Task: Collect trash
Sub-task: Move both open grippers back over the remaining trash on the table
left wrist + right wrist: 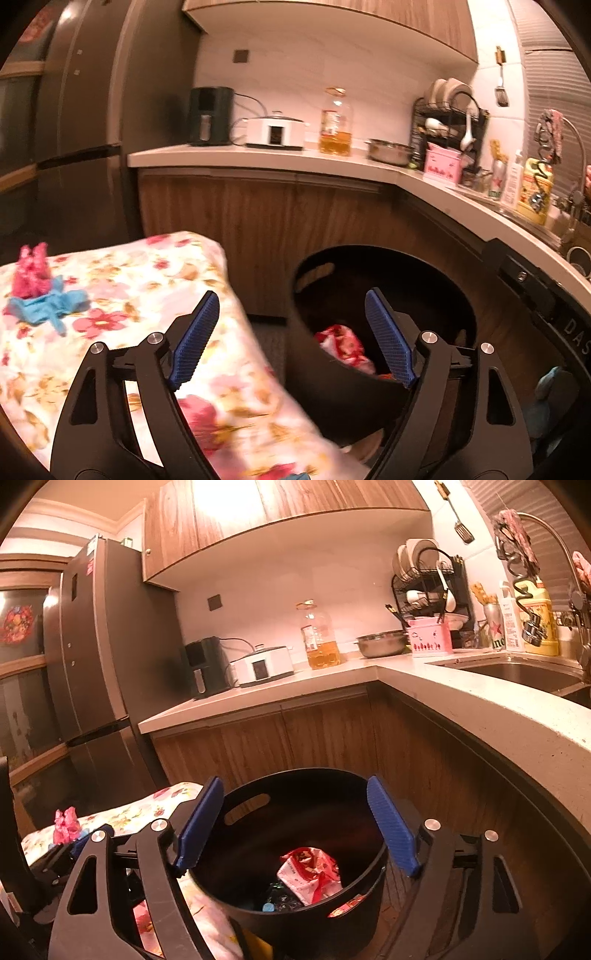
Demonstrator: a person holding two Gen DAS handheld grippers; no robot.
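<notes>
Trash [310,875] lies in the black bin [258,915] beside the table [155,280], where pink and blue scraps [40,291] wait, so both grippers [291,339] [295,827] gape wide, empty.

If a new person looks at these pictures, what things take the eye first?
First, the black trash bin on the floor by the wooden cabinets, with a red-and-white wrapper inside. Next, the flowered cloth to its left, where a pink wrapper and a blue scrap lie. Both tools, left and right, are open and empty.
</notes>
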